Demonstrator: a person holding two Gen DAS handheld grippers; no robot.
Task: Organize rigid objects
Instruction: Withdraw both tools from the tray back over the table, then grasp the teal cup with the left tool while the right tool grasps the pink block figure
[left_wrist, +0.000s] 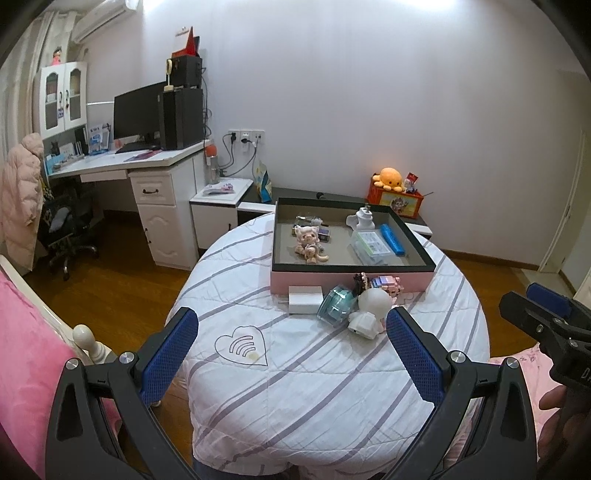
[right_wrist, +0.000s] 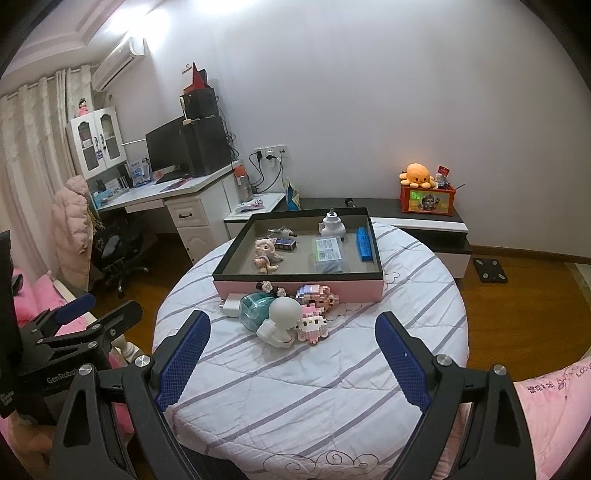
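At twelve o'clock on the round table (right_wrist: 332, 387), my pink box (right_wrist: 303, 290) already holds a doll, case and blue bar, while charger (right_wrist: 232, 304), teal jar (right_wrist: 255, 310), white lamp (right_wrist: 282, 317) and block figures (right_wrist: 314, 321) wait outside, both my left gripper (left_wrist: 291, 354) and right gripper (right_wrist: 291, 354) spread empty, "GenRobot" partly readable on the left.

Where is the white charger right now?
In both views the charger lies on the quilt against the pink box front, at the left end of the toy cluster, touching the teal jar.
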